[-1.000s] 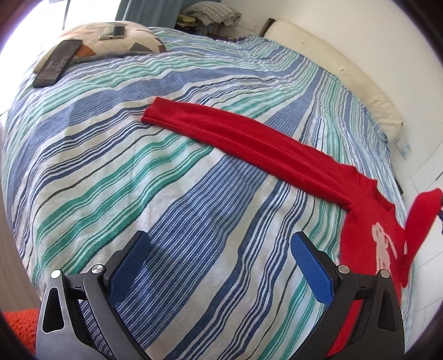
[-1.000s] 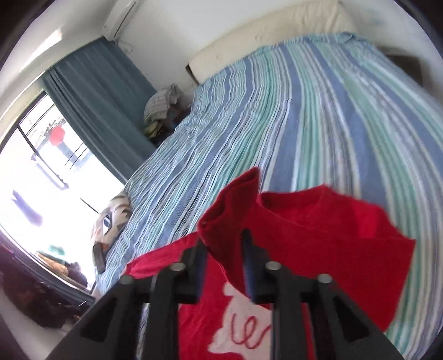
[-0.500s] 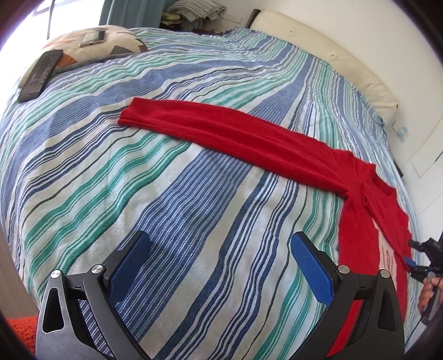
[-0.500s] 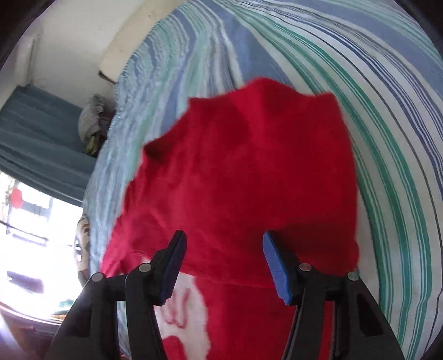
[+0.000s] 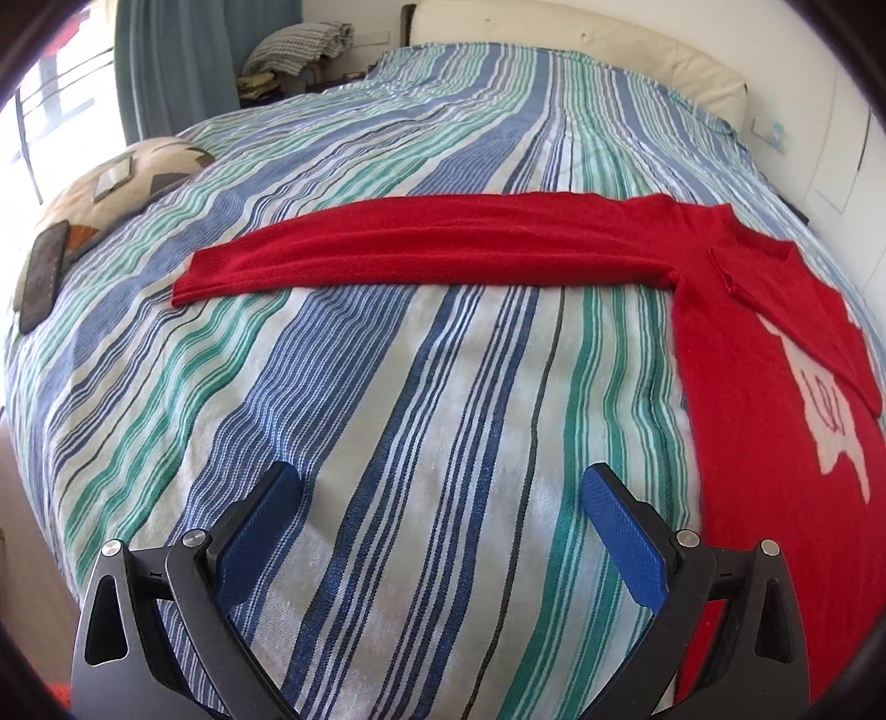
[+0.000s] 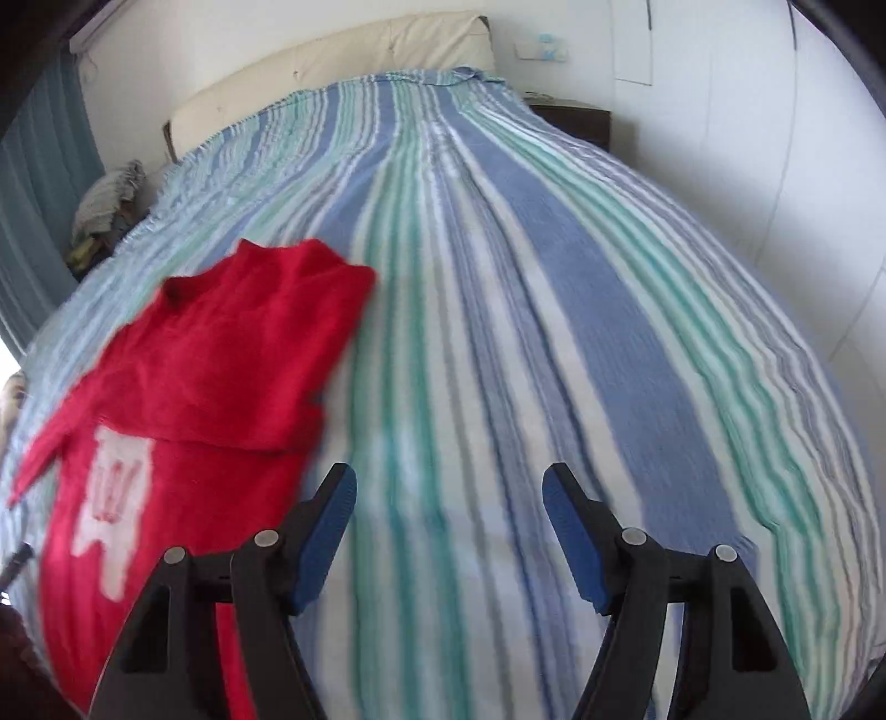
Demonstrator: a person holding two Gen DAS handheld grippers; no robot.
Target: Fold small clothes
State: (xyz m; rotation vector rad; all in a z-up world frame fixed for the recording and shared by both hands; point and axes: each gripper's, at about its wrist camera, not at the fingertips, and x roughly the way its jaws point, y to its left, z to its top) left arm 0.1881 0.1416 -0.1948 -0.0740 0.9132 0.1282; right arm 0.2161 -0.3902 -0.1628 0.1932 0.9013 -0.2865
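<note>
Two fisheye views from just behind each tool, both low over the striped bed.

The left wrist view looks past the left tool [image 5: 440, 498] across the bed [image 5: 387, 421] toward the headboard [image 5: 581, 39] and a curtain [image 5: 183, 55] at far left; the red sweater [image 5: 736, 387] lies ahead and to the right, its sleeve stretched across the middle. The right wrist view looks past the right tool [image 6: 449, 501] up the length of the bed [image 6: 554, 332] toward the same headboard [image 6: 332, 72], with the sweater [image 6: 221, 387] low on the left and some motion blur. Both views share the sweater's body with its white motif, the bedspread and the headboard.
</note>
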